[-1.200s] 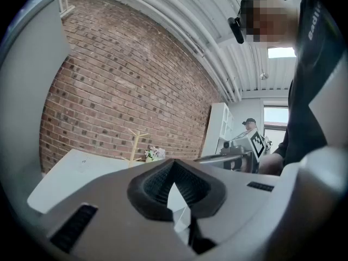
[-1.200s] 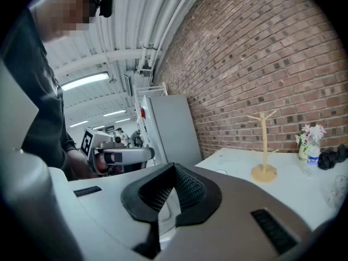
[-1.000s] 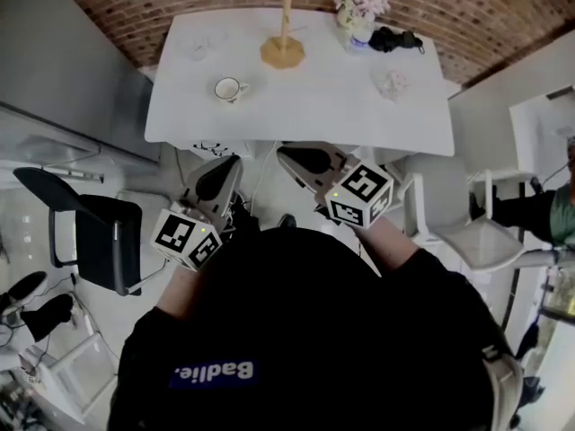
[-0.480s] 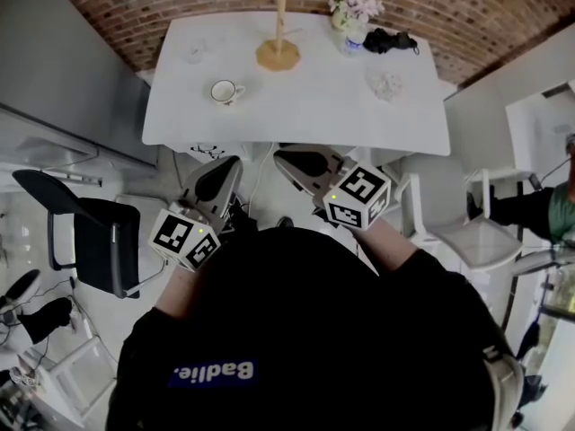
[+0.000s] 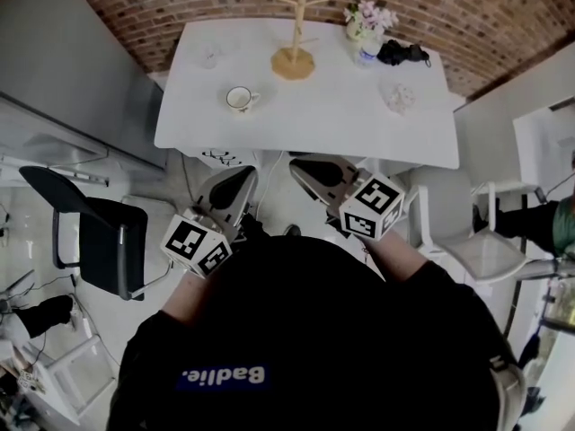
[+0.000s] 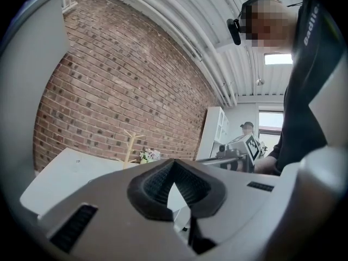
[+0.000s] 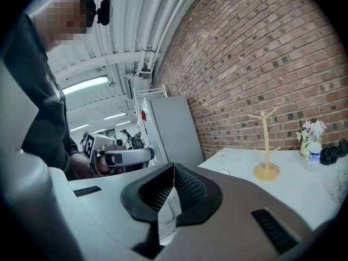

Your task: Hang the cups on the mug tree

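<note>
While the white cup (image 5: 238,99) sits toward the table's (image 5: 314,128) left edge, handle to the right, the mug tree (image 5: 294,34) stands mid far edge. Left gripper (image 5: 235,182) and right gripper (image 5: 310,167) hang short of the near edge, jaws together, empty. Left is nearer; the cup is straight ahead of it.

The person wears a black top (image 5: 314,321) with a white-lettered blue patch (image 5: 223,375).

We find soft, even light on table (image 5: 359,115); faint shadow under its near edge. Fisheye bend, dark vignette far from table. Ceiling strip (image 7: 87,84) glares.
</note>
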`<state>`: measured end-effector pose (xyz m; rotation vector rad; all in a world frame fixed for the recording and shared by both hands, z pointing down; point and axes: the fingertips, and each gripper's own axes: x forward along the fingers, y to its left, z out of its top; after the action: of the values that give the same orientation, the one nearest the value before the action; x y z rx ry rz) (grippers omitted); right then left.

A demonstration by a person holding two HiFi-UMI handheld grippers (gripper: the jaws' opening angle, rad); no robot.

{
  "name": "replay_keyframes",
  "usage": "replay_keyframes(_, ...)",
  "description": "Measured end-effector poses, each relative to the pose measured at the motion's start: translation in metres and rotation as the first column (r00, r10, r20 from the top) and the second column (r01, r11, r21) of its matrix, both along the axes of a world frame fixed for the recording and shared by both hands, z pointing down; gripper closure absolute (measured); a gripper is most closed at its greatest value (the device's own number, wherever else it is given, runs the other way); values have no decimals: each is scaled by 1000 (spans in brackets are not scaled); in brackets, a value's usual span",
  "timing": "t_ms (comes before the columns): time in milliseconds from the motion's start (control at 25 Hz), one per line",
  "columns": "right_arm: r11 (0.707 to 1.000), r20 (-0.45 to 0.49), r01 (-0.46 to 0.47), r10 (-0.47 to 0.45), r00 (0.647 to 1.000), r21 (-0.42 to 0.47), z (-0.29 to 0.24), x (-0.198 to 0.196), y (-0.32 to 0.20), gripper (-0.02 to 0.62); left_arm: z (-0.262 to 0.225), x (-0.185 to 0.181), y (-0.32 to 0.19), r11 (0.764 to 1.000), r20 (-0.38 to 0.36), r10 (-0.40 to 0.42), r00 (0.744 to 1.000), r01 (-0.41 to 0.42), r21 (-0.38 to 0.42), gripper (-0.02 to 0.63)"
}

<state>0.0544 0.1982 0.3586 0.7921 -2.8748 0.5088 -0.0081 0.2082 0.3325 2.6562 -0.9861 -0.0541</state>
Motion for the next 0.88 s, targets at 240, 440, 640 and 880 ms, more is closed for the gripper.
replay_keyframes(240,1000,-41,-31,31,999,5,5,-14,-32,565,4,-21,-32,1000,-5,17,1000,-17,-7,607)
replay_keyframes(440,999,-61,-33,34,998,14,6,-41,-71,565,6,-40,-71,999,-4,47,999,-46,7,607)
replay_keyframes(640,999,-98,-37,38,994,17,10,-62,-114,565,4,-60,-115,998,0,68,998,-68,15,607)
replay_keyframes(880,999,-166,-29,31,986,17,26,-92,-163,565,5,-88,-162,996,-6,91,996,-91,21,607)
